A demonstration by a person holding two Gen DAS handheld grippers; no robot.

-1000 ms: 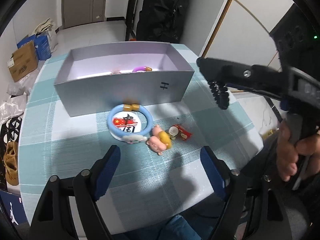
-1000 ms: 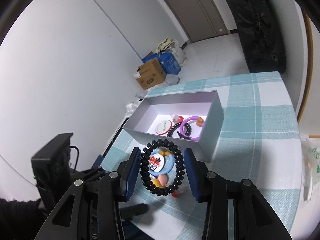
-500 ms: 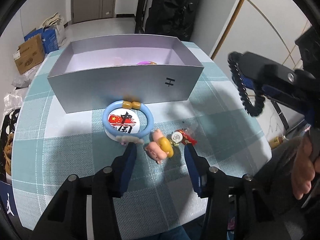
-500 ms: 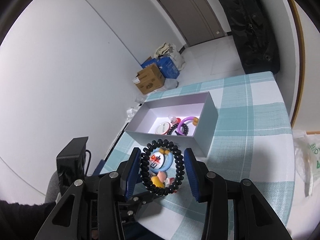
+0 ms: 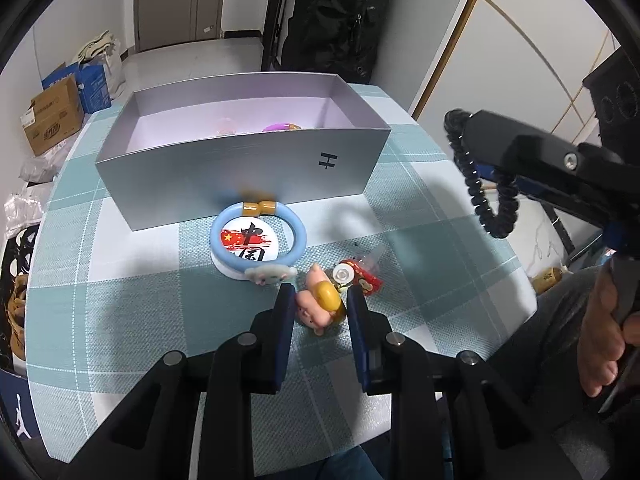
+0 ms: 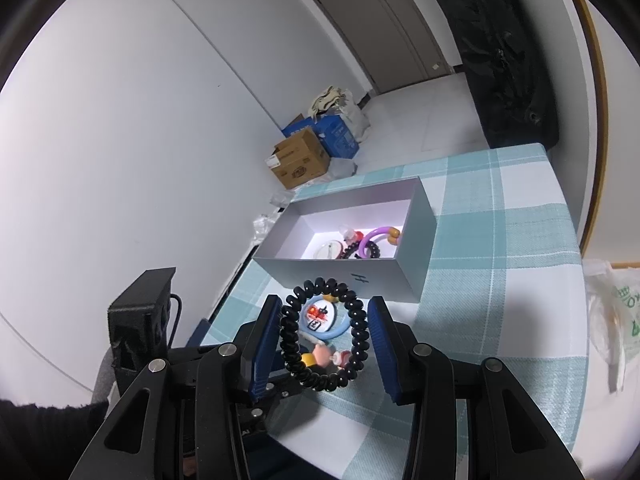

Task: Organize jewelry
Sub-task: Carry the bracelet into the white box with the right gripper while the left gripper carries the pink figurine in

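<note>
A silver box (image 5: 248, 168) stands on the checked table, with a purple bangle (image 6: 376, 238) and other pieces inside. In front of it lie a blue bangle (image 5: 258, 240) around a flag badge (image 5: 248, 242), a pink pig charm (image 5: 318, 306) and a red charm (image 5: 358, 274). My left gripper (image 5: 318, 308) is closed around the pig charm on the table. My right gripper (image 6: 324, 336) is shut on a black coil bracelet (image 6: 324, 334), held in the air to the right of the box; the bracelet also shows in the left wrist view (image 5: 484, 192).
Cardboard boxes (image 5: 52, 118) and bags stand on the floor beyond the table's left side. A black bag (image 5: 336, 20) leans at the back. The table's right edge (image 5: 516, 256) is near the right gripper. A plastic bag (image 6: 612, 320) hangs right.
My left gripper has moved forward and narrowed from wide open to closed around the pig charm. My right gripper has risen and pulled back a little with the black bracelet.
</note>
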